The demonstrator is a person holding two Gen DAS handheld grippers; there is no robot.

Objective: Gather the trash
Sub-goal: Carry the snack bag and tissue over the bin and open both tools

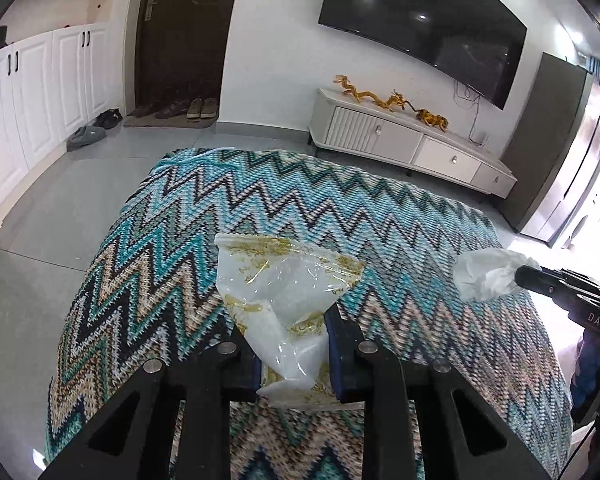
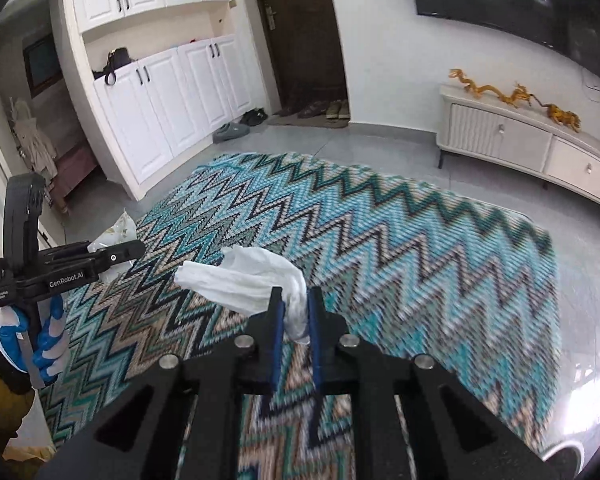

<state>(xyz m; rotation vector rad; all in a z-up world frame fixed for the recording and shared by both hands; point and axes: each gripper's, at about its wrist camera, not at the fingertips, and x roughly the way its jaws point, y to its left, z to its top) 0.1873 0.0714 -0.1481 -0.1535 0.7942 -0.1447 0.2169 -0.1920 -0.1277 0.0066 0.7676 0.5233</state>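
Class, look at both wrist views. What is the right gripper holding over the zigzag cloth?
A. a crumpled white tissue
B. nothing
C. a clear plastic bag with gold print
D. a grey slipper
A: in the right wrist view the right gripper is shut on a crumpled white tissue, while the left gripper holds the plastic bag.

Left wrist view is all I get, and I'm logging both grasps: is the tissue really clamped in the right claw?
Observer: Yes. The right claw is shut on the white tissue, pinched between its blue pads.
Operator: What's holding my left claw?
Observer: A hand in a blue-and-white glove grips the handle of the left claw.
Operator: Any bin over there?
Observer: None shows. At the far left there is only a doorway with a pale coat hanging.
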